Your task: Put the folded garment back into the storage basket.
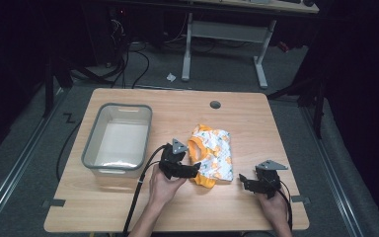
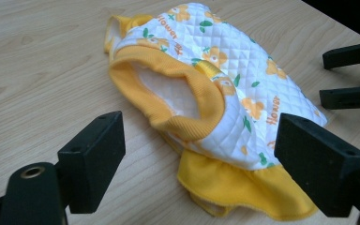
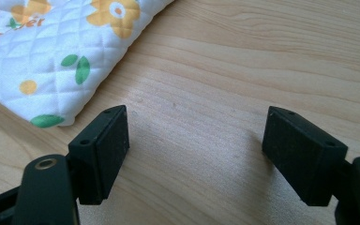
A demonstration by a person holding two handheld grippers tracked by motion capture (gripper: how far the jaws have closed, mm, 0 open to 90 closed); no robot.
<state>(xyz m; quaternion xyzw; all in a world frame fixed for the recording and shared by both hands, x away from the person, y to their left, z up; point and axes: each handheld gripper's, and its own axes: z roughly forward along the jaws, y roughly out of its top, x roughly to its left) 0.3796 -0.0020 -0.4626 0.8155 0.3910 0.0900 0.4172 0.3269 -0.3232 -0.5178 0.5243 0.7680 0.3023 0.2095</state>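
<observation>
A small folded quilted garment (image 1: 213, 150), white with orange flowers and yellow ribbed trim, lies on the wooden table (image 1: 256, 128) near its middle. My left gripper (image 1: 195, 171) is at the garment's near left edge. In the left gripper view its jaws stand wide apart, the left gripper (image 2: 206, 164) facing the garment (image 2: 225, 89) without touching the cloth. My right gripper (image 1: 242, 180) rests to the right of the garment, open. In the right gripper view the right gripper (image 3: 197, 154) has bare wood between its jaws, and a corner of the garment (image 3: 42, 51) lies at the upper left.
An empty grey plastic bin (image 1: 91, 148) stands on the table's left half. A round cable hole (image 1: 215, 104) sits near the far edge. The right gripper (image 2: 346, 77) also shows at the right of the left gripper view. Dark floor with cables surrounds the table.
</observation>
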